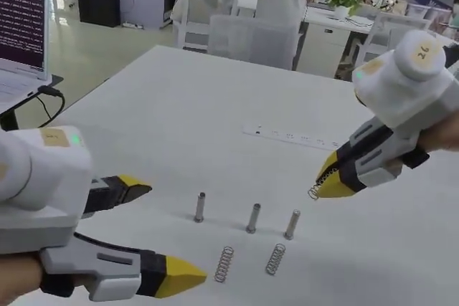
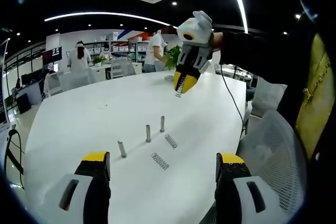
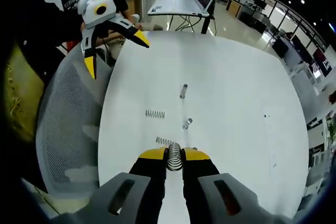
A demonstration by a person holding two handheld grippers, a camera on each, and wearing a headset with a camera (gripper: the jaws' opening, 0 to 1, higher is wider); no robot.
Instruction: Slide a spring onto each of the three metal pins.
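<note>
1. Right gripper (image 1: 331,185): jaws narrow, pinched on a small coiled steel spring (image 1: 321,178). In the right gripper view the held spring (image 3: 174,157) sits between the yellow tips and pokes out past them.
2. Three short upright metal pins stand in a row on the white tabletop (image 1: 179,120): left pin (image 1: 200,207), middle pin (image 1: 253,218), right pin (image 1: 292,224). All three are bare.
3. Key relation: the right pin lies below the held spring and a little to the person's left, clearly apart. The pin's axis is vertical and the spring hangs tilted, lower end toward the row (I judge it needs righting and centring over the pin top before it goes down).
4. Left gripper (image 1: 172,231): jaws wide, holding nothing, low at the left end of the row and nearer the left pin.
5. The left loose spring (image 1: 225,264) and right loose spring (image 1: 275,259) lie flat just on the person's side of the pins, not touching them, long axes pointing roughly away from the person.
6. Room: bare tabletop around the row. A white power strip (image 1: 290,136) lies beyond, well apart. The tabletop's near edge is on the loose springs' side, so a nudged spring could roll off.
</note>
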